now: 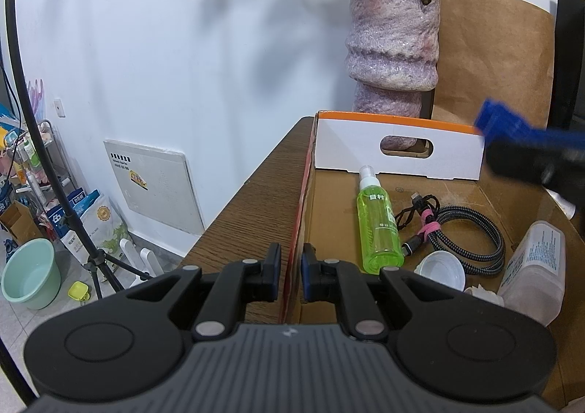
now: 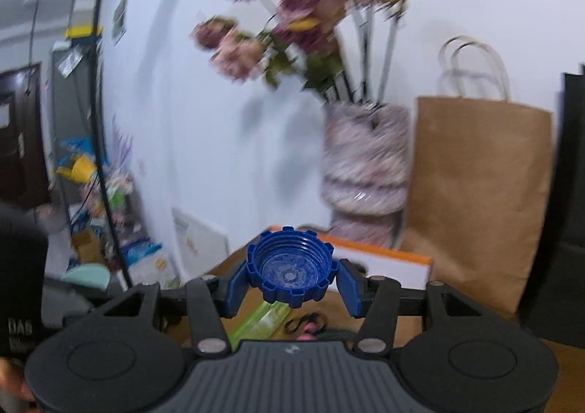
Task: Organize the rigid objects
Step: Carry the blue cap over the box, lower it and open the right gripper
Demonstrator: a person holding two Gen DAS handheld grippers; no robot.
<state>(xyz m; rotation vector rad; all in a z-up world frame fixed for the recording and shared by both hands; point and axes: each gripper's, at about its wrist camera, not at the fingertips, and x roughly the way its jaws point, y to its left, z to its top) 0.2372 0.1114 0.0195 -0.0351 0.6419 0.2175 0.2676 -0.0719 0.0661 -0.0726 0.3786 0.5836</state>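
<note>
Right gripper (image 2: 290,279) clamps blue cap (image 2: 290,272), aloft over box (image 1: 398,151). Left gripper (image 1: 291,272) pinches box wall at 9 o'clock. Spray bottle (image 1: 378,226), cable (image 1: 468,237) already boxed; cap pending.

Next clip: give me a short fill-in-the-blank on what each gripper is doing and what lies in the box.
1. The right gripper is shut on a blue ribbed ____.
2. The left gripper is shut on the ____ of the cardboard box.
3. The spray bottle lying in the box holds ____ liquid.
4. Behind the box stands a mottled purple ____.

Missing words: cap; wall; green; vase
</note>
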